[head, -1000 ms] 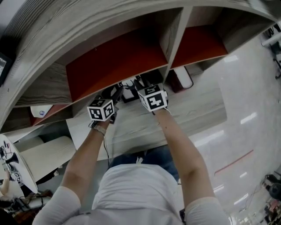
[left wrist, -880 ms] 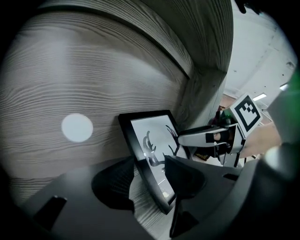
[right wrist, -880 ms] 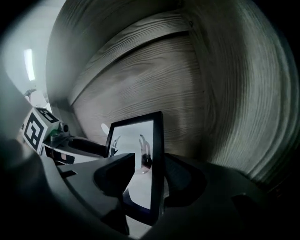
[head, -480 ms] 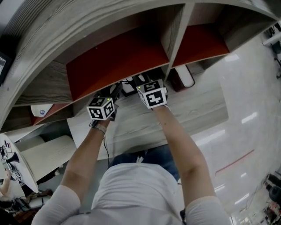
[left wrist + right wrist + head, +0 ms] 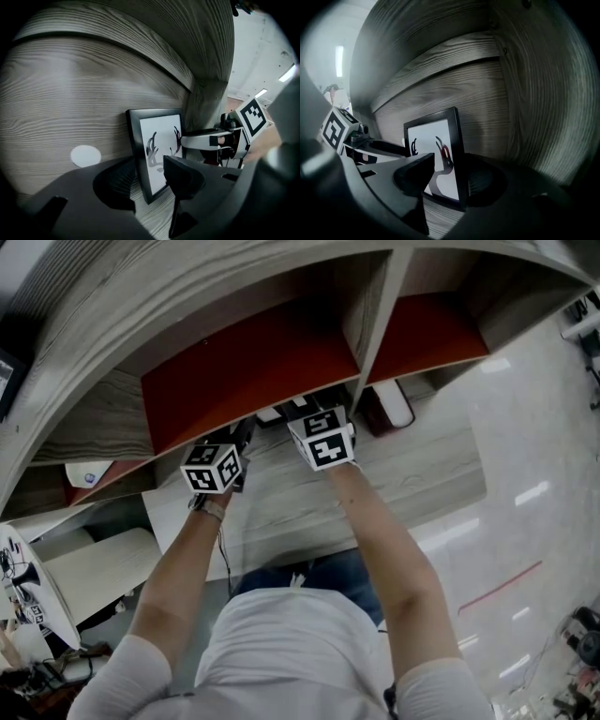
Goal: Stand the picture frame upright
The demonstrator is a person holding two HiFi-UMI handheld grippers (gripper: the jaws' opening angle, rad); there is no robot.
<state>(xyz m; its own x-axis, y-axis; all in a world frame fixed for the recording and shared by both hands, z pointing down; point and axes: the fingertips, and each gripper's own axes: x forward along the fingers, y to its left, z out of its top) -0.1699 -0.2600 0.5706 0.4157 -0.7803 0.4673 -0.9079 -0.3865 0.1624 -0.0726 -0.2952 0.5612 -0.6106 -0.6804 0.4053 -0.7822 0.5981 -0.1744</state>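
Grips the frame (image 5: 157, 140) from both sides. Clamps its left edge in the left tongs (image 5: 147, 168) and its right edge in the right tongs (image 5: 452, 168), each time with one jaw before the glass and one behind. Sets it close to upright on the wood board, face toward the person and back near the shelf (image 5: 70, 93) rear wall. Places it in the left bay, just at 9 o'clock of the divider (image 5: 375, 324).

Loses nearly all of the frame in the head view, behind the two marker cubes (image 5: 323, 439) and under the shelf's top. Shows there only white slivers at 12 o'clock of the cubes, too small to name. Covers the lower right of the print (image 5: 161, 145) with a jaw in the left gripper view, and the lower left in the right gripper view. Leaves dark curling strokes and a red spot readable, nothing finer. Hides the frame's back and whatever props it. Buries the rear pads' contact in shadow. Shows a white dot (image 5: 85, 155) on the rear wall at 9 o'clock of the frame.

Compared with a second ago, puts both cubes slightly nearer 12 o'clock in the head view, tucked further under the shelf edge. Has just been closing the left jaws, with the frame's edge between them.
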